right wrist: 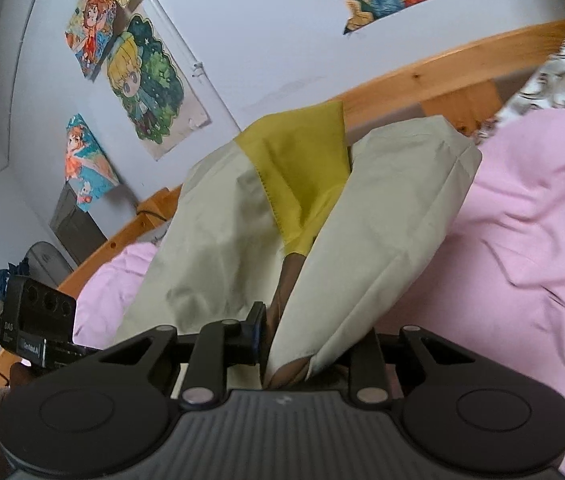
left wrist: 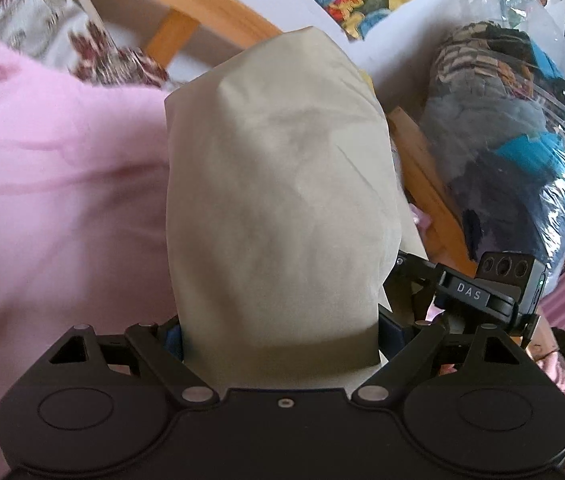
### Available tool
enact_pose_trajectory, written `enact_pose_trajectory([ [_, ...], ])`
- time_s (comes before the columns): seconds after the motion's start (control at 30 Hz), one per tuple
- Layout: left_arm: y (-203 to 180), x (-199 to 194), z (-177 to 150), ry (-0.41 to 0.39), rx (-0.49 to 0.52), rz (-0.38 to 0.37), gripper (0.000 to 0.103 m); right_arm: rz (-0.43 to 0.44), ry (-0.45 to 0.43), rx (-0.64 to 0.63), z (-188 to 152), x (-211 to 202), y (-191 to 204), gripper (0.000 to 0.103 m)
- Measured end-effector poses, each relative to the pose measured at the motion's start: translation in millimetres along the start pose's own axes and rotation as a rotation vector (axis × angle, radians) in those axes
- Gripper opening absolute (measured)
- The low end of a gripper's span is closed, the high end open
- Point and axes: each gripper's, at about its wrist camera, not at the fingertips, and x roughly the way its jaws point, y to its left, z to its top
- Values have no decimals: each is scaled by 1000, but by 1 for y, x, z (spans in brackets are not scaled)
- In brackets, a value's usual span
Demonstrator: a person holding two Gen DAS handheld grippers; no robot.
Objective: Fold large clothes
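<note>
Overhead of a pink bedsheet [right wrist: 530, 248], two handheld grippers are lifting a large pale beige cotton garment with a mustard-yellow panel [right wrist: 298, 168]. Seen from the left wrist, the left gripper [left wrist: 280, 336] is standing wide, its jaws pressing on a thick bunch of the beige cloth that fills the gap between them. Seen from the right wrist, the right gripper [right wrist: 294, 344] is pinching a thinner fold of the same garment, jaws narrowed onto it. The cloth is hanging raised above the sheet, near a curved wooden bed rail [right wrist: 422, 68]. To fold well, both hands probably should be keeping level with each other, drawing the held edge taut, then laying it flat without dragging the sheet.
</note>
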Motion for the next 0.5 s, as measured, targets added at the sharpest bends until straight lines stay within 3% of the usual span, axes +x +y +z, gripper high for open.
enact_pose_trajectory([
  [0.17,34,-1,20,18,-42,15,88,-2,1,2,9,38,6,28],
  [0.33,62,14,17,32,-77,47,88,-96,44,1,2,71,-5,29],
  [0.5,63,19,10,18,-30,57,93,-186,43,-30,-14,75,-13,56],
])
